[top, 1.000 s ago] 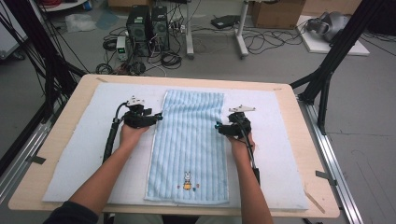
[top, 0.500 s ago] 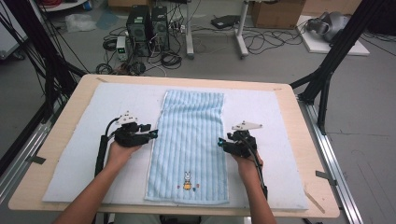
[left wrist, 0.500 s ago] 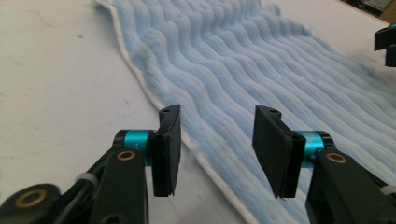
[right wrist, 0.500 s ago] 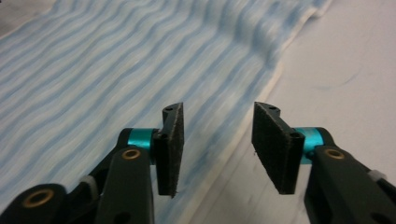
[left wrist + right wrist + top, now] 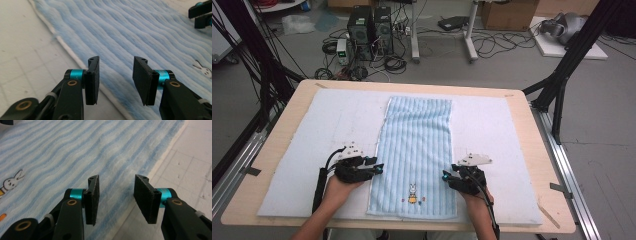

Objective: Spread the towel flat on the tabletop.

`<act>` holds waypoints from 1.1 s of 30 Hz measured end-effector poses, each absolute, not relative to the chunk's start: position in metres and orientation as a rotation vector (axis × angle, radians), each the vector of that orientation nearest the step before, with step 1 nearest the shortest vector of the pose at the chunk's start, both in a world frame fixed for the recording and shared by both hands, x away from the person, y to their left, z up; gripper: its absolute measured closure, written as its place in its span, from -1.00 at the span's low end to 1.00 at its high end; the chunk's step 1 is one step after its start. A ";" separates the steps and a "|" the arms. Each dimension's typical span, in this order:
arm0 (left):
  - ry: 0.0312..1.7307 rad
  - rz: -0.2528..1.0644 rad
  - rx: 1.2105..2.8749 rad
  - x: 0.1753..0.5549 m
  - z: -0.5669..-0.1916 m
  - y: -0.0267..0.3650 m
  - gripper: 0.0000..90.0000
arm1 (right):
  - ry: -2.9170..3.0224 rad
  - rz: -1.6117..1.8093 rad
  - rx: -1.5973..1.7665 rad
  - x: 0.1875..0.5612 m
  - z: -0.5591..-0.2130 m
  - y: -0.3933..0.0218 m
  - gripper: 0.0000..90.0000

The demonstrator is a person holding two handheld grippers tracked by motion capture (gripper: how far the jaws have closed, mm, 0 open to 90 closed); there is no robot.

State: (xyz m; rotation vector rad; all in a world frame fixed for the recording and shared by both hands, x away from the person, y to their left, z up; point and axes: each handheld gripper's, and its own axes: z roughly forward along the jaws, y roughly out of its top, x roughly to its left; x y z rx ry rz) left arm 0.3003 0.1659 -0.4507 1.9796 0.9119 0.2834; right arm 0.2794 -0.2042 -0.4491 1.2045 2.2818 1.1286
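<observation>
Since the towel (image 5: 414,160) is lying soft, light and floppy, both grippers' fingers (image 5: 93,78) are standing apart, unclamped, straddling its long hems, the likeliest pinching places.

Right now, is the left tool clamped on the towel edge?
No: the left tool is open, pads apart above the towel edge.

From my remote seat this reads as a robotics lab, not a home. Beyond the wooden table (image 5: 542,200) with its white padded mat (image 5: 327,130), two computer towers (image 5: 371,27) stand on a bare grey floor (image 5: 612,125) amid tangled cables (image 5: 397,62). Black frame struts (image 5: 569,60) flank the table, a cardboard box (image 5: 507,12) sits behind, and aluminium rails (image 5: 572,190) run alongside.
</observation>
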 end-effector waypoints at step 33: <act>0.763 0.257 2.074 0.248 -0.451 0.165 0.92 | 2.406 1.023 1.137 0.233 -0.441 -0.212 0.99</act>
